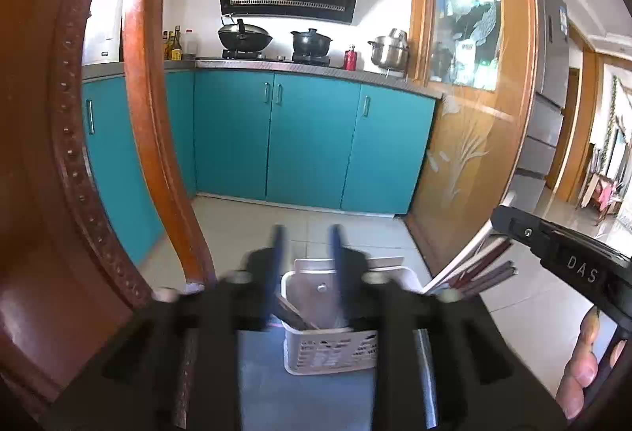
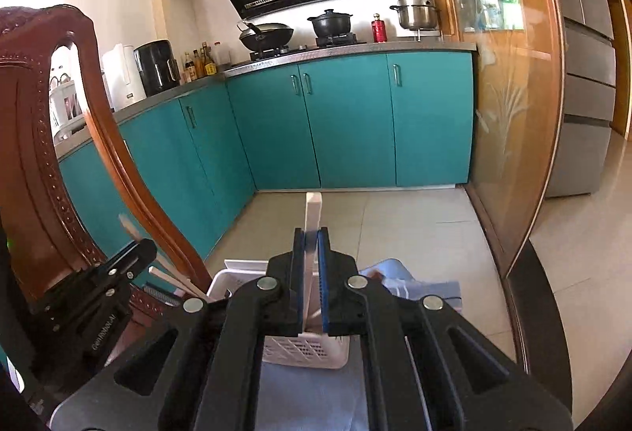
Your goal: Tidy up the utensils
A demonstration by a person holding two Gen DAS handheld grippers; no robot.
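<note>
Beyond the white basket point(image 2: 306, 352), teal cabinets point(image 2: 347, 119) (tiled floor)

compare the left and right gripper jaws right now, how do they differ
The left gripper has open jaws with nothing between them; the right gripper has its jaws shut on a white stick-like utensil. Both have blue pads and hover over the white basket.

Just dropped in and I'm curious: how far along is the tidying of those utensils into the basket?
Partly done, it seems. The white basket already holds some utensils. In hand: the right gripper clamps a white flat utensil above it. The left gripper is open and empty. Left: lowering that piece in; I can't see whether others wait.
</note>
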